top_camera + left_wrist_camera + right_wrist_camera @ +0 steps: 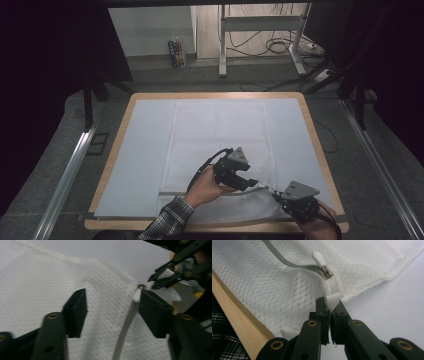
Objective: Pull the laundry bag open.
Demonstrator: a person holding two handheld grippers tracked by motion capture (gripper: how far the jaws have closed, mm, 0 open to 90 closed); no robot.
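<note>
A white mesh bag point(215, 145) lies flat on the table, its grey zipper point(125, 327) running along the near edge. My right gripper point(329, 307) is shut on the white fabric tab point(332, 301) at the zipper's end, at the bag's near right corner point(276, 196). The white zipper pull point(319, 258) lies just beyond that tab. My left gripper point(112, 307) hovers over the mesh with its jaws apart, the zipper tape between them and the pull point(137, 295) beside its right jaw. In the high view the left gripper point(251, 179) points at the right one.
The bag rests on a pale mat point(145, 150) on a wooden-rimmed table point(239, 315). A plaid sleeve point(167, 222) comes in at the bottom. Metal rails point(70, 170) flank the table; desk legs and cables point(280, 45) stand on the floor behind.
</note>
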